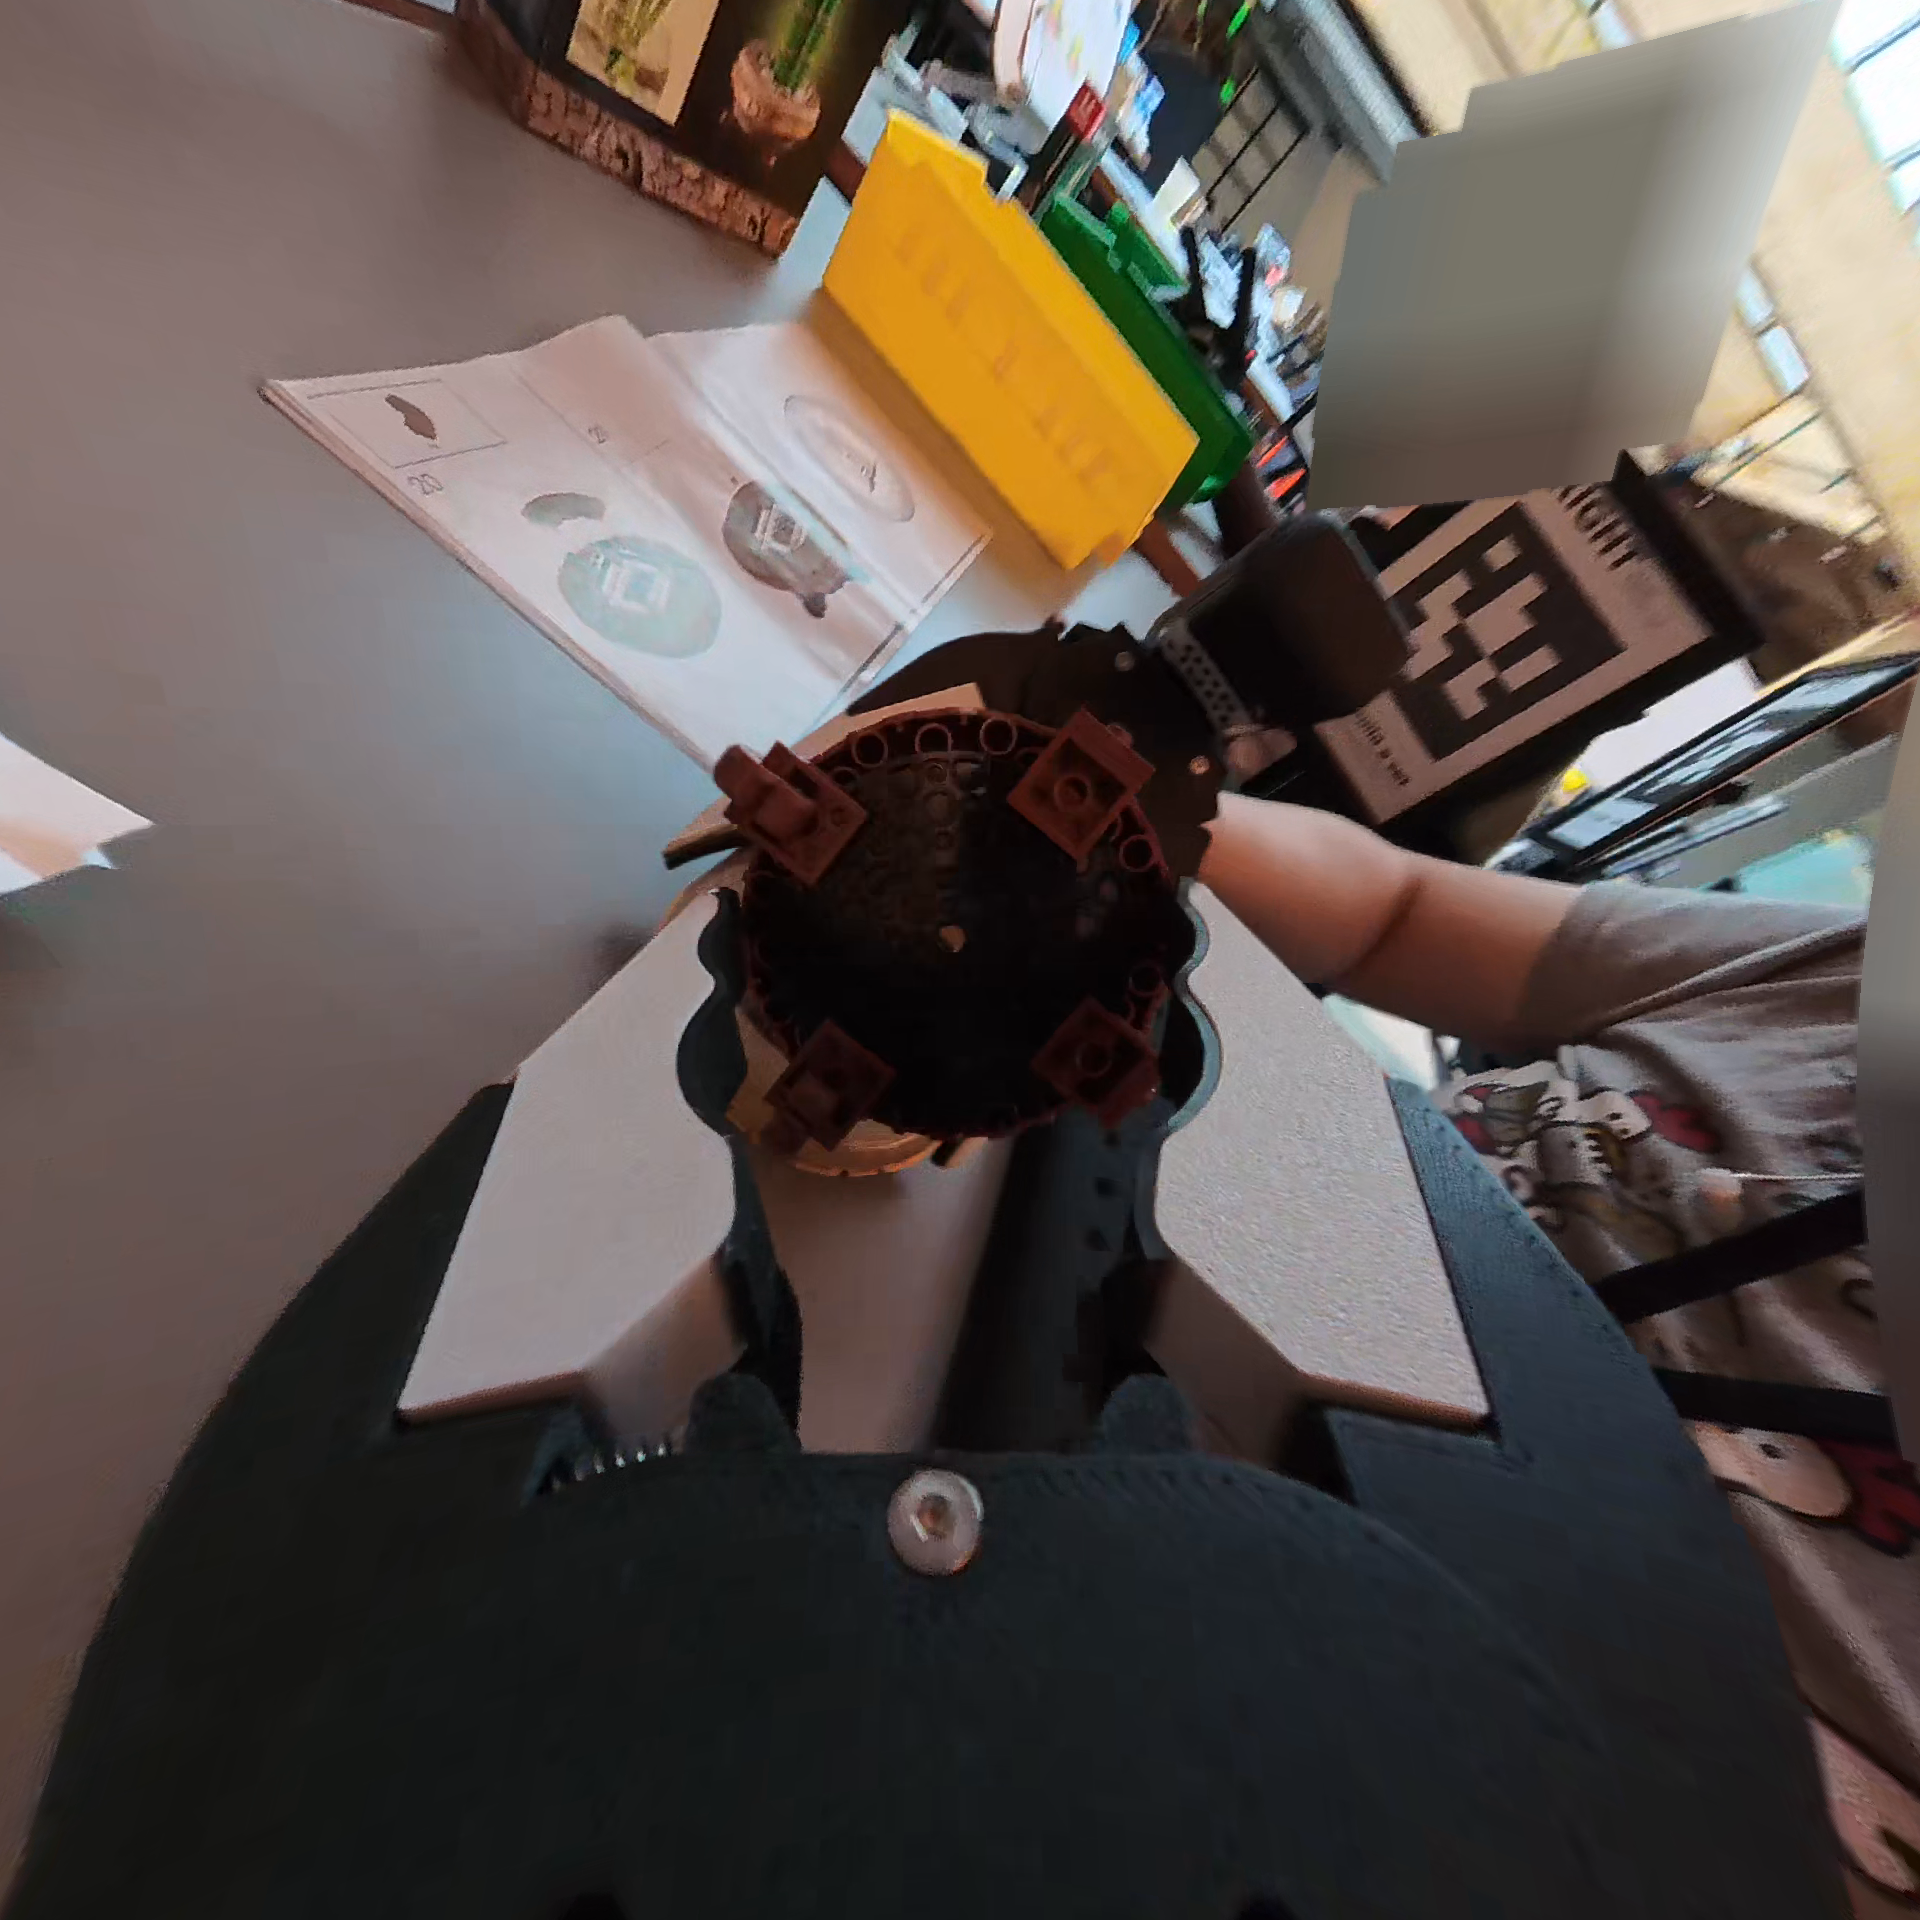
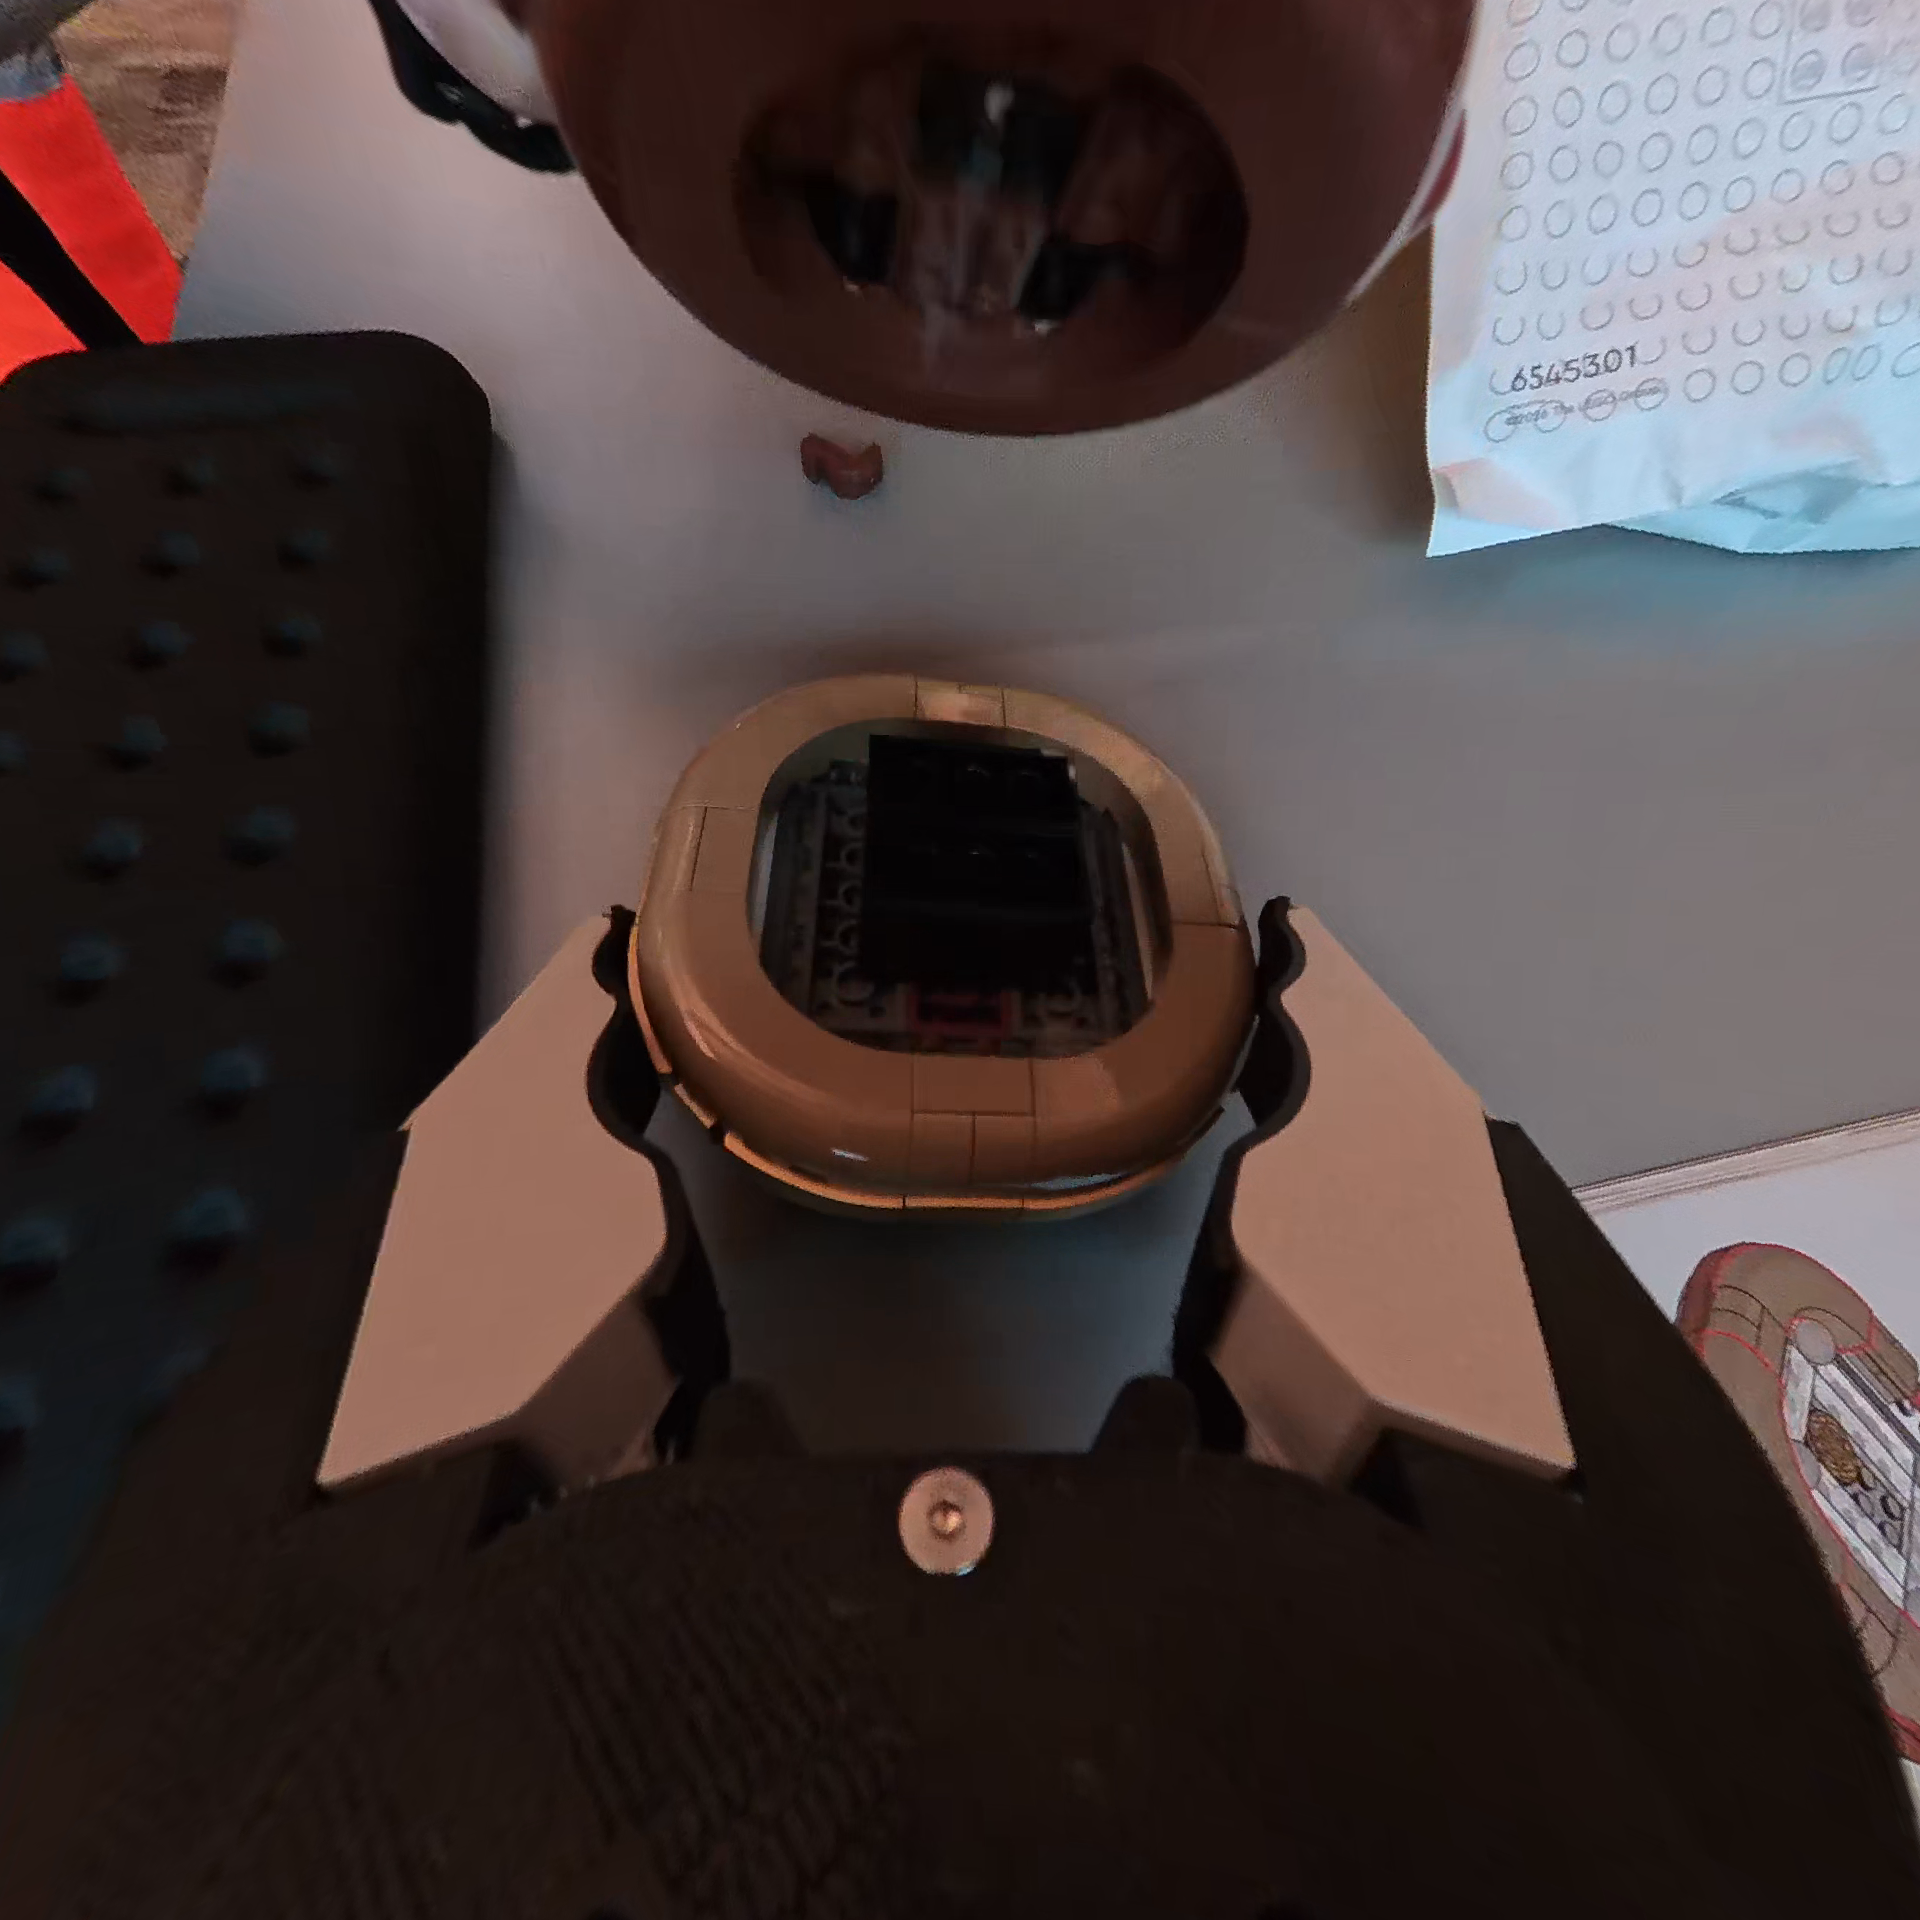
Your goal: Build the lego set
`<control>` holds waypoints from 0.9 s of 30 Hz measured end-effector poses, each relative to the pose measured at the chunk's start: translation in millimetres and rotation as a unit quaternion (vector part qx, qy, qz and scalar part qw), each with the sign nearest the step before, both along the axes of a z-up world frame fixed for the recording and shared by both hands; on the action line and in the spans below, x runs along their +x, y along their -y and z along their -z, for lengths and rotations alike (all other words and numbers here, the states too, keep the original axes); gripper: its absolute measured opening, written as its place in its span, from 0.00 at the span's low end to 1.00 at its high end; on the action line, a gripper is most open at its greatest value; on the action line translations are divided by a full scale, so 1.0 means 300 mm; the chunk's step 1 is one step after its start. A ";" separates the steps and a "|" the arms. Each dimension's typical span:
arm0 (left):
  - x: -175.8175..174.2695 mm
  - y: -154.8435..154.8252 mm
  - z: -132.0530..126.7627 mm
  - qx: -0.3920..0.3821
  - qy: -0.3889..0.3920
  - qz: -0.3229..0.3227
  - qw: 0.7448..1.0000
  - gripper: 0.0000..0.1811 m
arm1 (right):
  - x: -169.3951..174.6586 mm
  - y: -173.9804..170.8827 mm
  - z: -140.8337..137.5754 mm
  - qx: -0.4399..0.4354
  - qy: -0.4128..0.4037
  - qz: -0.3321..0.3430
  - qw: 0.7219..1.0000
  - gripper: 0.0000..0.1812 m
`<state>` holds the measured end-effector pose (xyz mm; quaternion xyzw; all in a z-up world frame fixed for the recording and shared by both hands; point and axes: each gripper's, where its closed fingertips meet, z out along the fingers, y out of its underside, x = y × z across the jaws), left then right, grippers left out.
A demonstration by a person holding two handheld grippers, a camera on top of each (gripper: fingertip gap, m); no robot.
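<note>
My left gripper (image 1: 951, 1039) is shut on a dark brown round bowl piece (image 1: 914, 894), held off the table with its underside toward the camera. Four reddish-brown bricks (image 1: 1081, 790) sit around that underside. My right gripper (image 2: 945, 935) is shut on a tan ring-shaped assembly (image 2: 935, 1112) with a black block (image 2: 966, 831) in its opening. The bowl also shows in the right wrist view (image 2: 935, 384), open side facing the ring, a short gap apart. The right gripper's body with a black-and-white marker (image 1: 1496, 623) shows behind the bowl.
An open instruction booklet (image 1: 623, 499) lies on the grey table (image 1: 260, 260), with a yellow bin (image 1: 1008, 343), a green bin (image 1: 1143, 291) and a picture box (image 1: 665, 94) behind. A small reddish-brown piece (image 2: 842, 462), a paper bag (image 2: 1662, 312) and a black studded slab (image 2: 208, 831) lie near. Some 10 cm of space lies between my two pairs of fingers.
</note>
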<state>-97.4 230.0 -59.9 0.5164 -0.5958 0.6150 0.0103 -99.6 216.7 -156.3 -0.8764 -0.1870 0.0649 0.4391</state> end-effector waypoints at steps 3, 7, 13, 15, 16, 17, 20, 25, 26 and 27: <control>-0.020 0.009 -0.039 -0.068 0.010 0.002 0.998 0.44 | -0.004 0.003 0.016 -0.012 0.012 -0.007 1.000 0.64; -0.040 0.013 -0.058 -0.112 0.022 0.000 0.993 0.44 | -0.007 0.008 0.030 -0.028 0.009 -0.012 1.000 0.64; -0.076 0.010 -0.088 -0.156 0.053 -0.017 0.986 0.44 | -0.001 0.014 0.033 -0.036 -0.001 -0.010 0.999 0.64; -0.088 0.010 -0.103 -0.160 0.064 -0.022 0.985 0.44 | -0.005 0.018 0.025 -0.030 -0.008 -0.016 0.999 0.64; -0.096 0.011 -0.113 -0.165 0.071 -0.022 0.984 0.44 | -0.005 0.024 0.019 -0.027 -0.016 -0.018 0.999 0.64; -0.103 0.009 -0.123 -0.169 0.078 -0.024 0.982 0.44 | 0.001 0.030 0.013 -0.025 -0.023 -0.014 0.999 0.67; -0.123 -0.001 -0.142 -0.178 0.095 -0.031 0.979 0.44 | 0.018 0.055 -0.030 -0.003 -0.037 -0.010 0.999 0.59; -0.153 -0.012 -0.165 -0.192 0.120 -0.036 0.973 0.44 | 0.004 0.058 -0.133 0.054 -0.075 -0.006 0.996 0.33; -0.154 -0.013 -0.167 -0.193 0.122 -0.036 0.973 0.44 | 0.006 0.052 -0.133 0.054 -0.077 0.001 0.996 0.33; -0.154 -0.013 -0.166 -0.195 0.124 -0.034 0.972 0.44 | 0.005 0.047 -0.128 0.051 -0.076 0.002 0.996 0.34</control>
